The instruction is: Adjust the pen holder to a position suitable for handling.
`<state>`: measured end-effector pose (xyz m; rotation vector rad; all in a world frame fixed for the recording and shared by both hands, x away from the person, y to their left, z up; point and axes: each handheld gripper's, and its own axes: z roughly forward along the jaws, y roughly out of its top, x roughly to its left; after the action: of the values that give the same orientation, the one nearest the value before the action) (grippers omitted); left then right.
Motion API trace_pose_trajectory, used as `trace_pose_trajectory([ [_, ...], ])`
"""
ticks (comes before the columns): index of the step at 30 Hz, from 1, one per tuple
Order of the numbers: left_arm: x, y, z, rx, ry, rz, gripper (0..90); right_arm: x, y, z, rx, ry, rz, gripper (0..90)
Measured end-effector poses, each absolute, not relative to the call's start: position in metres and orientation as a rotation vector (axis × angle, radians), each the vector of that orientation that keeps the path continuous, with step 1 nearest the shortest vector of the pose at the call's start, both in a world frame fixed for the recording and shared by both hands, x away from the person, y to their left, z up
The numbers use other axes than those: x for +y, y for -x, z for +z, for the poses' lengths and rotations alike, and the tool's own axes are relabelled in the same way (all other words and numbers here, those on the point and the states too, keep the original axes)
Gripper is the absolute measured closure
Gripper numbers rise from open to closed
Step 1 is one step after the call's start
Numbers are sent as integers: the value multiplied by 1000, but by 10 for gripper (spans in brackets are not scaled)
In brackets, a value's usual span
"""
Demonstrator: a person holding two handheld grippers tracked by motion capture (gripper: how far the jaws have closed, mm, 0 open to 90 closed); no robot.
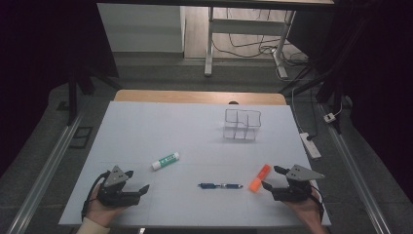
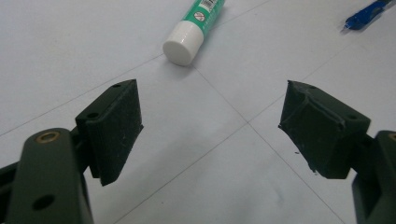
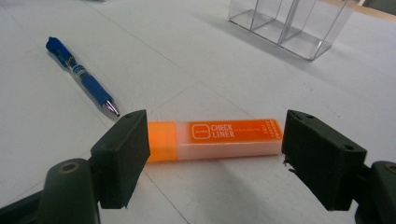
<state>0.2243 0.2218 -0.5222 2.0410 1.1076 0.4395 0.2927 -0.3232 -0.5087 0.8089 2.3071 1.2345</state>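
Two grippers rest low over the near edge of the worktop (image 1: 146, 126), each held in a hand that comes in from the bottom of the high view. The left gripper (image 1: 138, 181) sits by the near left corner with its jaws spread wide and nothing between them; in the left gripper view (image 2: 210, 126) bare worktop lies between the two black pads. The right gripper (image 1: 272, 177) sits by the near right corner, also wide open and holding nothing. In the right gripper view (image 3: 215, 144) the orange highlighter (image 3: 215, 139) lies crosswise just beyond the jaws, flat on the worktop, with neither pad pressing on it.

In the high view the highlighter (image 1: 260, 177) lies just ahead of the right gripper, towards the near right corner. A blue pen (image 1: 220, 185) lies flat near the middle of the near edge, just left of the highlighter and apart from it. A green and white glue stick (image 1: 165, 161) lies farther in, ahead of the left gripper, its white cap pointing towards that gripper. Farthest off, towards the far right corner, a clear plastic organiser (image 1: 241, 125) with several compartments stands upright, well apart from the rest.
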Motion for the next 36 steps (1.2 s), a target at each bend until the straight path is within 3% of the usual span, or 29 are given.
trace_pose_trajectory([
  [36, 228, -222, -522, 1135, -2012, 434, 216, -313, -297, -504, 2321, -793, 1260, 242],
])
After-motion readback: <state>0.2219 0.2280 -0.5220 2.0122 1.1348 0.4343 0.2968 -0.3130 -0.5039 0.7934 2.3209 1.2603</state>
